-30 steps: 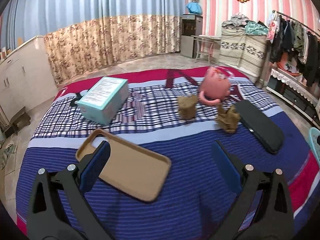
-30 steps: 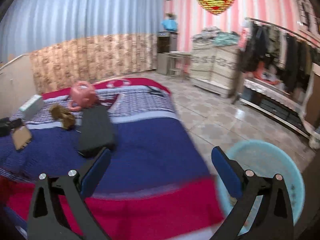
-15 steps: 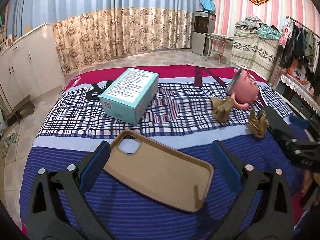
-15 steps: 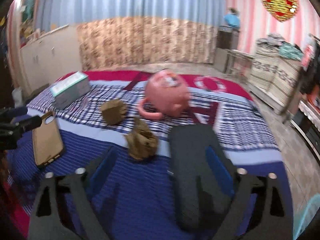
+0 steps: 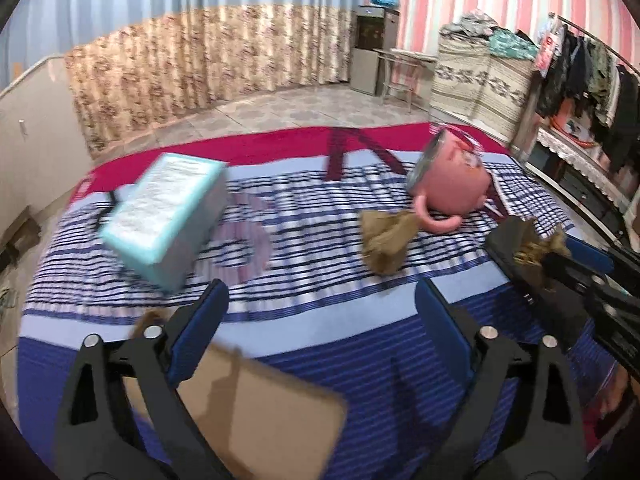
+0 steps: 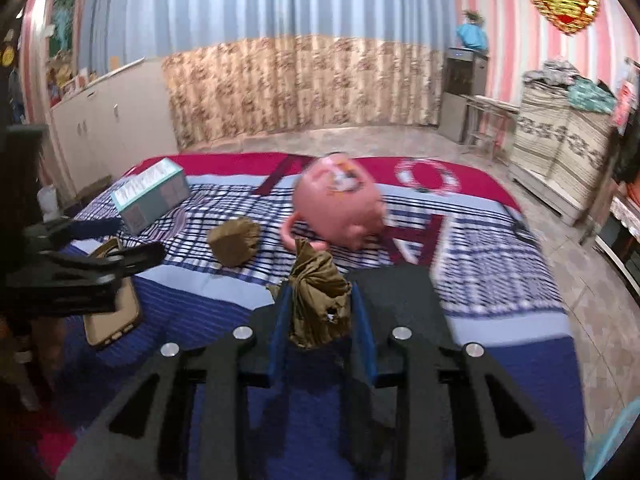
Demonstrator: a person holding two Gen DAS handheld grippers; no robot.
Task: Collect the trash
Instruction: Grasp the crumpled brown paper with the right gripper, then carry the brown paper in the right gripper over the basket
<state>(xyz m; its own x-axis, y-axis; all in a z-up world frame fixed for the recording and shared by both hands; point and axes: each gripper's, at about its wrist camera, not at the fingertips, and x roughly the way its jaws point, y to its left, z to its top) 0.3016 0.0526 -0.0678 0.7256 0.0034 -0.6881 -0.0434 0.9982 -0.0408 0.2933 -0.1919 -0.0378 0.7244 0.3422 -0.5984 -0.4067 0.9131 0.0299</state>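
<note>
- Left gripper [image 5: 320,312]: jaws wide, nothing between the pads, and they have just been closing a little. It hangs over the near end of the bed, above the tan phone case [image 5: 256,412]. Risk: the case lies right under the left finger; a careless close could nip the case, which I judge is no trash.
- Teal box [image 5: 168,220]: sits on the checked part of the blanket [image 5: 320,240], well left of the paper. Looks like a keeper; a wide sweep could knock it.
- Loose brown paper wad [image 5: 384,240]: lies free on the blanket, touching or just beside the handle of the pink mug [image 5: 452,188], which is on its side. Risk: a grab coming in from the far side could catch the handle or roll the mug. The wad is soft and springy, so a shallow pinch may let it slip out.
- Right gripper [image 6: 320,312]: jaws have just been closing and now press on the second crumpled paper wad [image 6: 316,300], which stands up between the pads. It sits over the black flat case [image 6: 392,292]. Risk: the grip is on loose folds; a fast swing toward the bin may shake it free, and whether the wad is clear of the case I cannot tell.
- Blue basin [image 6: 624,440]: only its rim shows at the far right, on the floor. If that is the bin, a drop from the bedside may miss it.
</note>
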